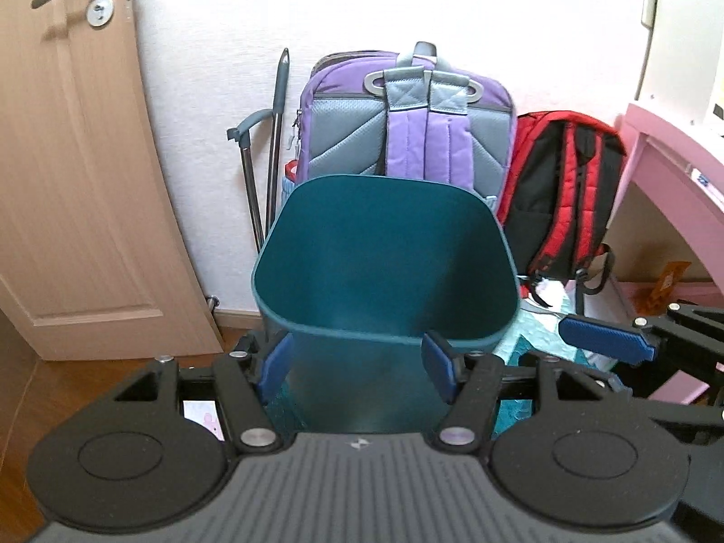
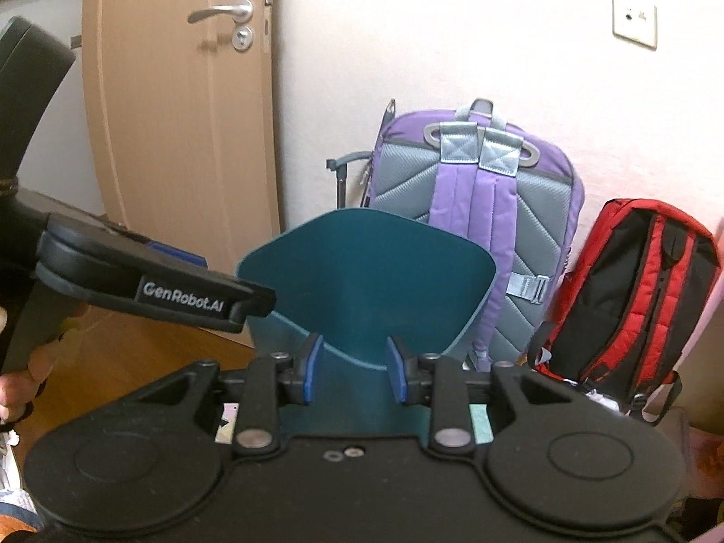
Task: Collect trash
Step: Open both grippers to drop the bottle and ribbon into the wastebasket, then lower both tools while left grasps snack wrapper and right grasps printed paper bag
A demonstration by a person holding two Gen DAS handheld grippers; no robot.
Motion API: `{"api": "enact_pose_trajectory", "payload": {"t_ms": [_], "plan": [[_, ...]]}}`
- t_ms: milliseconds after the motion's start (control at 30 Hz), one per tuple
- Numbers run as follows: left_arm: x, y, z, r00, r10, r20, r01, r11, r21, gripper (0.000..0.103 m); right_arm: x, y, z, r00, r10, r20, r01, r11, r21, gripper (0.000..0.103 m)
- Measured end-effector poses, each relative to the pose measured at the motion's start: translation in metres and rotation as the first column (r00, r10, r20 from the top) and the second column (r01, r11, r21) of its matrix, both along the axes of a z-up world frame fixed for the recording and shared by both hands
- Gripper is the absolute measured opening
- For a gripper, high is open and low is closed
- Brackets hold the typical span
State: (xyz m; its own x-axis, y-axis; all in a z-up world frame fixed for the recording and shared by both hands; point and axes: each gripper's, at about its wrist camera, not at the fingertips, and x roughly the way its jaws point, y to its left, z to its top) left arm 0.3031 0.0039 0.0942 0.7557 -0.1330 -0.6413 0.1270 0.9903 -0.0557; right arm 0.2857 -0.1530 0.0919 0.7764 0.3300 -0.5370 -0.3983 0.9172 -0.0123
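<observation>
A teal waste bin (image 1: 384,249) stands on the floor against the wall, its mouth facing me; the part of its inside that shows holds no trash. My left gripper (image 1: 358,371) is open just in front of the bin's near rim, blue pads (image 1: 276,369) apart with nothing between them. My right gripper (image 2: 355,373) is also open and empty, close to the same bin (image 2: 362,271). Each tool shows in the other's view: the right one's blue finger (image 1: 606,339) at the right edge, the left gripper's body (image 2: 158,283) at the left, held by a hand (image 2: 18,384).
A purple backpack (image 1: 407,126) and a red backpack (image 1: 561,190) lean on the wall behind the bin. A wooden door (image 1: 77,158) is on the left, a pink desk (image 1: 669,167) on the right. Grey poles (image 1: 271,135) stand beside the bin. A patterned mat (image 1: 534,339) covers the floor.
</observation>
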Motion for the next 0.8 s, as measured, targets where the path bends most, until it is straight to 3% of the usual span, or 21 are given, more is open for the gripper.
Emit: {"api": "enact_pose_trajectory", "payload": {"t_ms": [67,200,300,433,667,767,800], "plan": [[-0.015,0.002,0.001,1.000,0.004,0.005,-0.004,1.000,-0.011,0.073,-0.012,-0.001,0.005,1.000,-0.002,0.004,0.002,1.000,0.008,0.031],[-0.043,0.007,0.001,1.000,0.007,0.016,-0.007,1.000,-0.014,0.074,-0.032,-0.004,0.010,1.000,-0.005,-0.002,0.005,1.000,0.027,0.034],[-0.061,0.014,-0.003,1.000,0.018,0.019,-0.017,1.000,-0.020,0.082,-0.046,-0.005,0.008,1.000,0.001,-0.014,-0.001,0.999,0.043,0.041],[-0.082,0.024,-0.011,0.999,0.025,0.022,-0.025,0.999,-0.026,0.083,-0.065,-0.005,0.002,0.999,0.019,-0.029,-0.018,0.998,0.054,0.046],[-0.108,0.045,-0.042,1.000,0.026,0.003,-0.026,0.998,-0.064,0.087,-0.087,-0.006,-0.024,0.995,0.054,-0.083,-0.046,0.995,0.091,0.049],[-0.112,0.053,-0.060,1.000,0.028,-0.008,-0.028,0.997,-0.076,0.102,-0.090,-0.007,-0.044,0.992,0.056,-0.115,-0.044,0.994,0.103,0.049],[-0.113,0.057,-0.068,1.000,0.028,-0.009,-0.029,0.996,-0.086,0.102,-0.090,-0.007,-0.053,0.990,0.058,-0.130,-0.044,0.993,0.108,0.049]]}}
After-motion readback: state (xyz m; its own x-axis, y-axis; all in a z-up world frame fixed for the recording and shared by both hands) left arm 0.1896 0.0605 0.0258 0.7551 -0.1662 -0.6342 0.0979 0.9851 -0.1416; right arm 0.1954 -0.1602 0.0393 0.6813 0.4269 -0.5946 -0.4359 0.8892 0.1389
